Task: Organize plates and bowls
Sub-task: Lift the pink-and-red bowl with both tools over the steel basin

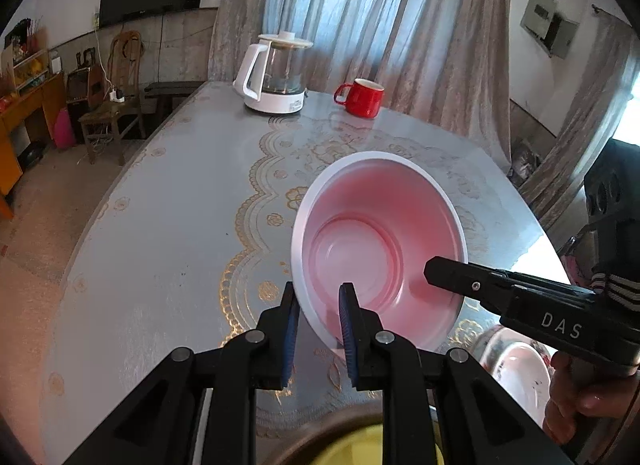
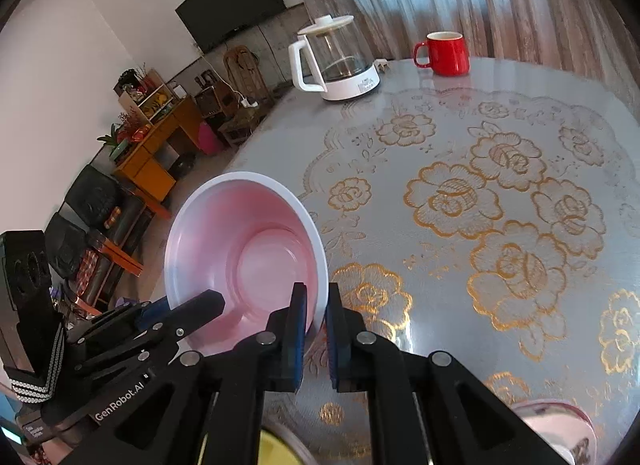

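Observation:
A pink bowl with a white rim is held tilted above the table, also in the right wrist view. My left gripper is shut on its near-left rim, one finger inside and one outside. My right gripper is shut on its right rim; it shows in the left wrist view reaching in from the right. A white plate with a floral edge lies on the table at the right, also in the right wrist view. A yellow-green dish shows under my left gripper, partly hidden.
The table has a grey cloth with gold flowers. A glass kettle on a white base and a red mug stand at its far side. Chairs and an orange cabinet stand to the left on the floor.

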Motion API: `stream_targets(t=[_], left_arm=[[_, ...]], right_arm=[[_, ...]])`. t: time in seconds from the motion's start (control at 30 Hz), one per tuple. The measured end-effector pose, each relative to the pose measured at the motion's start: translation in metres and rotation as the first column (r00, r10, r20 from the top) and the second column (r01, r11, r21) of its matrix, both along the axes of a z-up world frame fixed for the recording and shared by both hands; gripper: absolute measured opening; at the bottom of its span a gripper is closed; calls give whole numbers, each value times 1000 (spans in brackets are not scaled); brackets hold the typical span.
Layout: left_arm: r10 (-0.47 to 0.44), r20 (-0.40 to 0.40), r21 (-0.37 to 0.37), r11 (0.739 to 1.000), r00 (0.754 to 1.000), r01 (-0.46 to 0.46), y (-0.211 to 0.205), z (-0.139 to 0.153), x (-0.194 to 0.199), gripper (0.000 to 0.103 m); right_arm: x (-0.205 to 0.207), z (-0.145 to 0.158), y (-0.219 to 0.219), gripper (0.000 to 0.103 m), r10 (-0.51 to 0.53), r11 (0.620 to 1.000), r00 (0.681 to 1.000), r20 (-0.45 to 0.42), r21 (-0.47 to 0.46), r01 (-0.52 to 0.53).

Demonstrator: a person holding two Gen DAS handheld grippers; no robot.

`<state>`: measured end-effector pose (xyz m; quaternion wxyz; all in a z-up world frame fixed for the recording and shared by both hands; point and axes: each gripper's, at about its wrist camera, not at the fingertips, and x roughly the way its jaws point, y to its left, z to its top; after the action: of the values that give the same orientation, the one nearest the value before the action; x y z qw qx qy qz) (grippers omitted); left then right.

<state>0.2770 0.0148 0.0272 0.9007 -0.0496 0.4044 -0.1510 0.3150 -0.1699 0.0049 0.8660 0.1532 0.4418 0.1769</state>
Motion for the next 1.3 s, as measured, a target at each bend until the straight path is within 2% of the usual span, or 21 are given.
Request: stream_targets(t=[0.57,0.73,0.97,1.3], left_arm=[[-15,83,5,1000,996,15,0,15,-75,20],[-17,79,-22,1000,997,18,3,12,-95,21],[-19,79,-46,999,997,23,7,11,-116,21],[-17,63,-75,997,998,21,11,2,-140,21]], right_arm=[[-73,9,-6,8,7,998,1000,29,69,-9],[-94,10,-6,8,-2,998,999,52,69,-2],[-117,1,-8,8,-7,993,999,35,114,3],[-145,-1,-6,8,-4,992,999,41,129,-2]])
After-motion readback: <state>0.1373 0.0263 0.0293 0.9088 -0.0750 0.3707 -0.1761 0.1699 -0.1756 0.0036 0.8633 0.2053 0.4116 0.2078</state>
